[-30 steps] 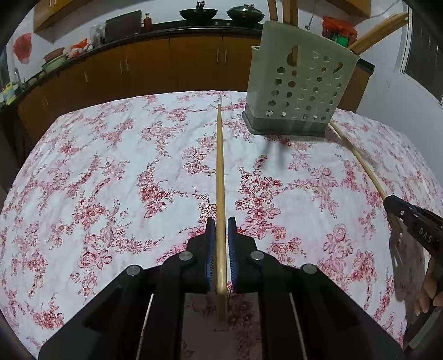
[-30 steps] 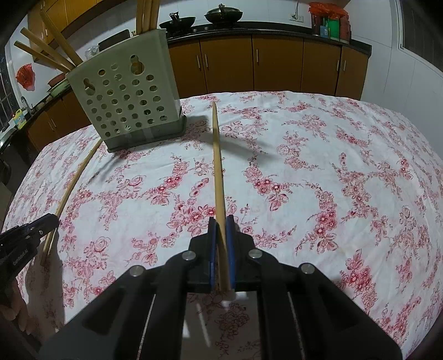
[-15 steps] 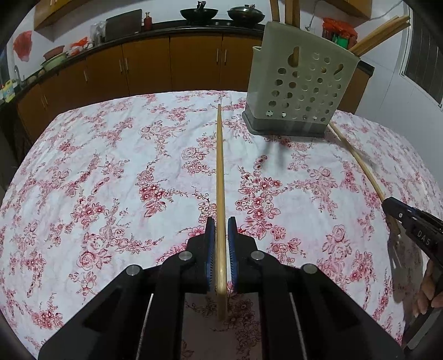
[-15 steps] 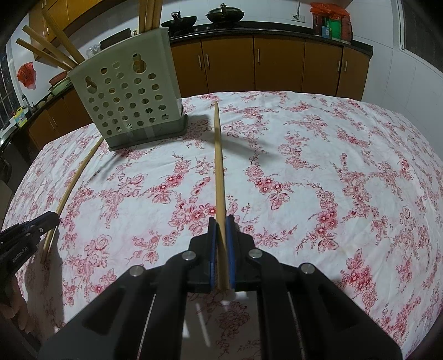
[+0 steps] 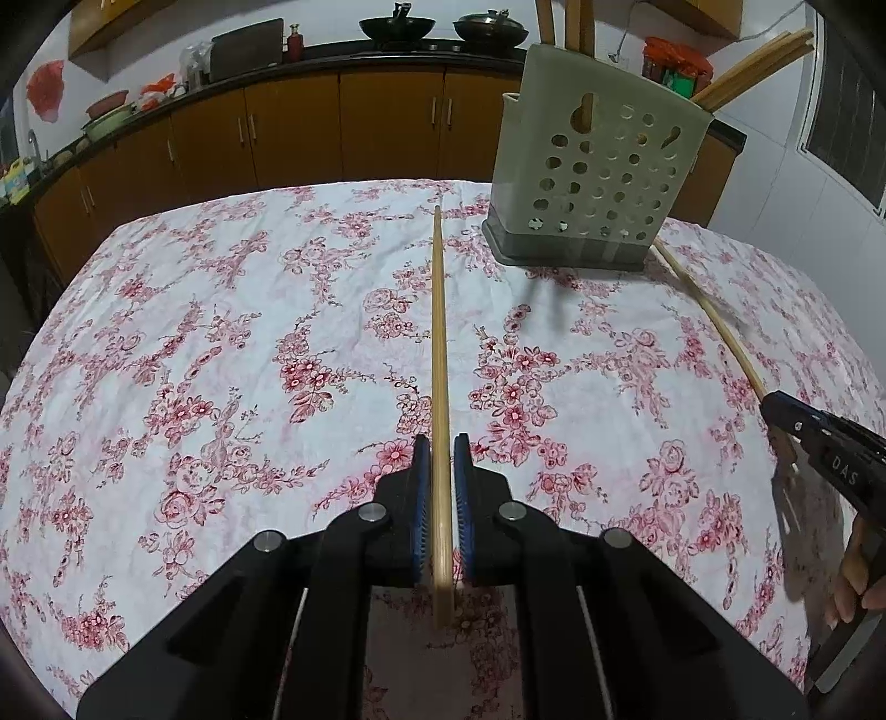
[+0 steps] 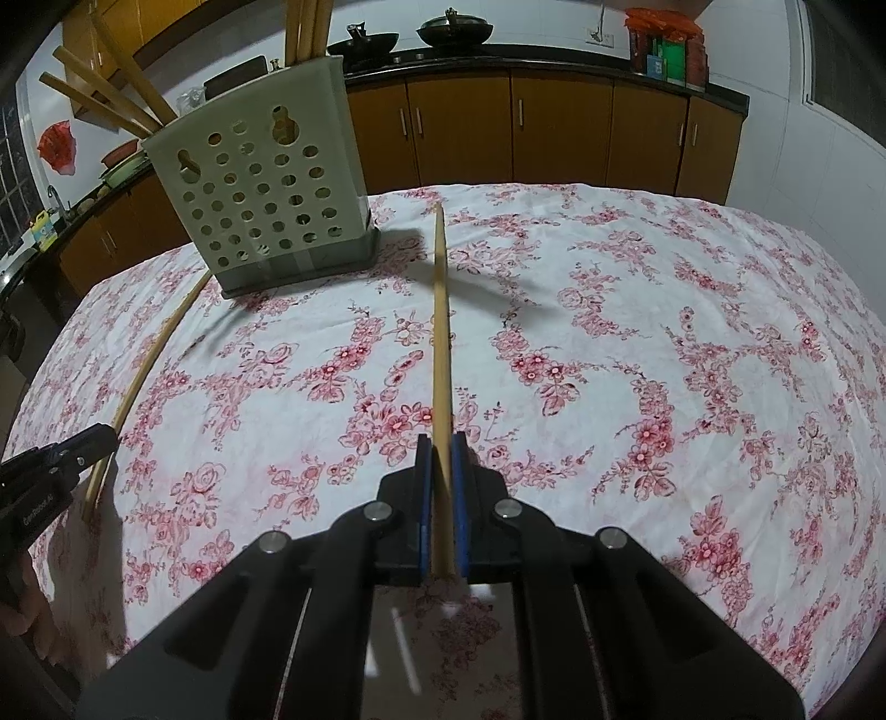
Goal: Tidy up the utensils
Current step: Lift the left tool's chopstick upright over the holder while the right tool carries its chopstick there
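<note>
Left gripper (image 5: 440,487) first: its blue-padded jaws are pinched onto a long wooden chopstick (image 5: 438,354), gripping it close to its blunt near end, a short stub poking out behind the pads. The stick runs straight away from the fingers, out toward the far edge of the table (image 5: 166,332), its tip short of that edge. Over to the right gripper (image 6: 440,487), and it's the same picture: pads clamped on a second chopstick (image 6: 441,332) near its butt end, the shaft pointing forward, its shadow on the cloth under the tip.

Each gripper shows up in the other's view, off at the near side of the table, nipping the low end of its stick; a person's fingers (image 5: 853,581) curl round the right handle.

Further out, the perforated grey-green utensil holder (image 5: 592,177) stands upright toward the far edge, between the two held sticks. More chopsticks (image 6: 111,99) already stand in it, some straight up, some leaning out over its rim.

All of it sits on a white cloth with red flowers (image 6: 664,360). Beyond the table, brown kitchen cabinets (image 6: 554,133) with two dark pans (image 5: 443,27) on the counter.
</note>
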{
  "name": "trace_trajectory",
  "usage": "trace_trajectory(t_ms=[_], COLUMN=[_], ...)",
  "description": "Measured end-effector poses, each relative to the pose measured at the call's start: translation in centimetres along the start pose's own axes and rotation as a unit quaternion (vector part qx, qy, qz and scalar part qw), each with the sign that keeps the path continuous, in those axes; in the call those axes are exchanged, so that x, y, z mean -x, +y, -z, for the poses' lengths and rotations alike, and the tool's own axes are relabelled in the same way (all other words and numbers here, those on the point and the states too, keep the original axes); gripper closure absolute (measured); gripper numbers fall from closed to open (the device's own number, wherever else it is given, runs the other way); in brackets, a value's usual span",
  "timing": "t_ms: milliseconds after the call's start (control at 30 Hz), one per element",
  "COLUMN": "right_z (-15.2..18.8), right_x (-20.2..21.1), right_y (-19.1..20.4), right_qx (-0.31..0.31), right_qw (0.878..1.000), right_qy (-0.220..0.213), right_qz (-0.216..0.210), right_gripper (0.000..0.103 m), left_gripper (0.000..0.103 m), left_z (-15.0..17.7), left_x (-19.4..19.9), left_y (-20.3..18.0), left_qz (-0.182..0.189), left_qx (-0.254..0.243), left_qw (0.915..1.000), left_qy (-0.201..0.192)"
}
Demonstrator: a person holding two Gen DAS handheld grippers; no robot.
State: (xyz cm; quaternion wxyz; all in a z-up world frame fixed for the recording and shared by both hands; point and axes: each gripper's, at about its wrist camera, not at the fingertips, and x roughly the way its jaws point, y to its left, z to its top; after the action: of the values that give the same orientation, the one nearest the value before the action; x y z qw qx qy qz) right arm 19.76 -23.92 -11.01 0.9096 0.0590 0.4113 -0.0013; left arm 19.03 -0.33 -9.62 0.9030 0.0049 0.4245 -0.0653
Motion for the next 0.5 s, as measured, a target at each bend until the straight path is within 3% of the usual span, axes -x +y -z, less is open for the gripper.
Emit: trace_trajectory(t_ms=[200,500], right_z=[-0.7,-3.8], right_x=[2.6,8.1], right_y=[-1.0,-2.3], right_qx=[-0.015,-0.033], right_qw=[0.999,0.990], right_qy=[-0.042,-0.133], right_qz=[-0.005,-0.011], right_gripper=[0.095,0.095], left_gripper=[0.095,0.095], left_z=[0.0,-3.0], left_x=[1.3,6.2], left_y=[0.1,0.3], left_qz=[0.004,0.025], left_qx=[-0.002,0.013], left_qw=[0.9999,0.9953], left_qy=[-0.013,-0.093])
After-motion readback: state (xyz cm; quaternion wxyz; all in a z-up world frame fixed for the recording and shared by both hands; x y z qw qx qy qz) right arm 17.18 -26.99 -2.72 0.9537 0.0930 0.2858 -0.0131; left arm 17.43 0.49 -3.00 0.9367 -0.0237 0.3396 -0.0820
